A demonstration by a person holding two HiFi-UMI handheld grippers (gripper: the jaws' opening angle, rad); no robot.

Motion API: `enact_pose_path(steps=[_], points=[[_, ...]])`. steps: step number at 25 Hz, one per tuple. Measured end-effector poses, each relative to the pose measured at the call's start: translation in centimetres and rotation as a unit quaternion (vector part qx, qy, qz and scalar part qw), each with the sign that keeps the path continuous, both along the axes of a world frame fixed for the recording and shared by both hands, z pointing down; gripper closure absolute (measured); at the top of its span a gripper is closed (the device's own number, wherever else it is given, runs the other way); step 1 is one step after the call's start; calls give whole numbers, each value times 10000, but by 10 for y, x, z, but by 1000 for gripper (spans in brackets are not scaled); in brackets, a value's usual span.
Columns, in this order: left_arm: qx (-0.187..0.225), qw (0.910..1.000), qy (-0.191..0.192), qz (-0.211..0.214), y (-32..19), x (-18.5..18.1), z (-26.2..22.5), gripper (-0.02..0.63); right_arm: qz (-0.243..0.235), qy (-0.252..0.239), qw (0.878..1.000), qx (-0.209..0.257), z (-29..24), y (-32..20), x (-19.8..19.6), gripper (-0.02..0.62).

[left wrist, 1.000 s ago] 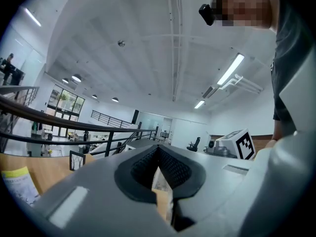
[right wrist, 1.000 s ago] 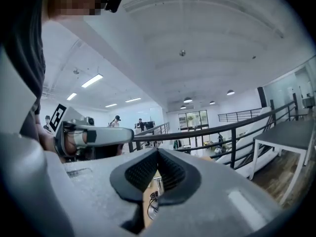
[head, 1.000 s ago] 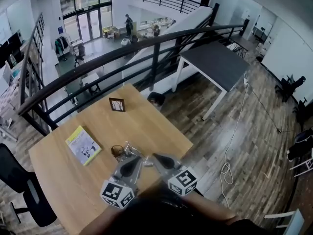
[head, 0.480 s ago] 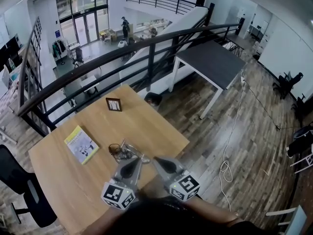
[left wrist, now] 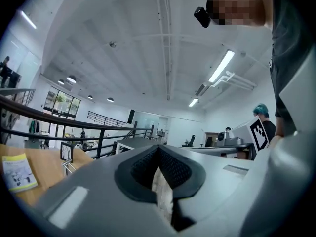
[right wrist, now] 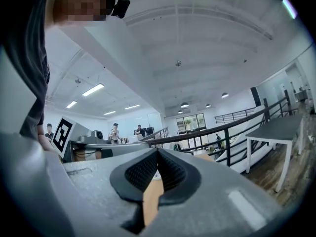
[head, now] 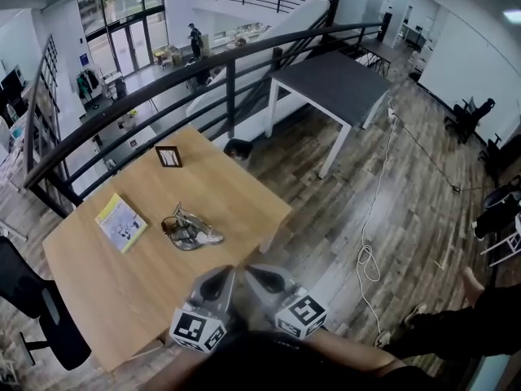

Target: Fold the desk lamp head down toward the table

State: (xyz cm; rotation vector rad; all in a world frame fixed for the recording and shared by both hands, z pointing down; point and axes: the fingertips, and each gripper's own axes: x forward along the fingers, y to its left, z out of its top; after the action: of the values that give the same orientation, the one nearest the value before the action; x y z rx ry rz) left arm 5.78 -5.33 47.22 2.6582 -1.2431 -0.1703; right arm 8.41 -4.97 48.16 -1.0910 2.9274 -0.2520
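Table [head: 236,206] with lamp [head: 190,229], booklet [head: 121,221], frame [head: 169,156]

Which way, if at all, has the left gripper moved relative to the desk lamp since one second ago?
Yes: the left gripper has drawn back from the desk lamp toward the person; bare table now lies between them.

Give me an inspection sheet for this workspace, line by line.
Surface: wooden table, mostly bare.
Job's things: desk lamp lying low on the table, clear of both claws.
Clutter: yellow booklet, small picture frame.
Grippers: left claw shut, empty; right claw shut, empty.
Cables: white cable loose on the floor.
Surroundings: black railing, dark table, black chair.
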Motion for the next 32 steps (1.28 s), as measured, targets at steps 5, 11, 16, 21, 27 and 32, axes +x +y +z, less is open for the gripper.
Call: enact_pose_path(steps=[5, 11, 16, 21, 27, 32], points=[[-45, 10000, -36, -68, 55, 19, 7, 604, 28, -48, 10000, -55, 7, 53, 21, 592], [77, 9994, -140, -310, 113, 12, -2, 604, -100, -46, 9999, -10, 2, 110, 17, 592], [149, 9991, -157, -359, 146, 5, -10, 604, -178, -31, 9998, 57, -1, 143, 7, 592], [228, 9992, -172, -275, 169, -18, -10, 604, -82, -24, 9998, 165, -9, 164, -15, 592], [256, 9994, -215, -100, 202, -62, -19, 604, 33, 8, 9997, 257, -16, 201, -61, 592], [263, 9995, -185, 59, 222, -95, -17, 604, 135, -24, 9994, 333, -19, 224, -96, 592]])
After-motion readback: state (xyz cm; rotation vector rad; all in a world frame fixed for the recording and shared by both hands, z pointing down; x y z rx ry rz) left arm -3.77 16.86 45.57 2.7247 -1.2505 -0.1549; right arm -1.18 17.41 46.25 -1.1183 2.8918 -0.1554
